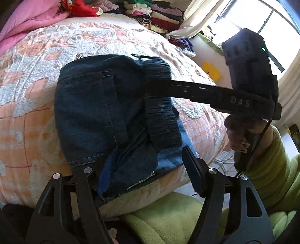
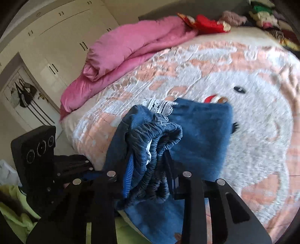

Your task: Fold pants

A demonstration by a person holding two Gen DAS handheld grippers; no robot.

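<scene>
Denim pants (image 1: pixel 105 112) on bed (image 1: pixel 33 116), waistband (image 2: pixel 157 142) at twelve o'clock, clamped by right hand-held gripper (image 2: pixel 148 169); left hand-held gripper (image 1: pixel 140 169) spread wide.

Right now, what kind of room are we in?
Most likely a home bedroom: a bed with a patterned cover, a rolled pink quilt, built-in wardrobe doors, and stacks of folded clothes at the far edge.

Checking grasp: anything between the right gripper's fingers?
Yes, right wrist view: the jeans' gathered elastic waistband is bunched between the right gripper's fingers.
</scene>
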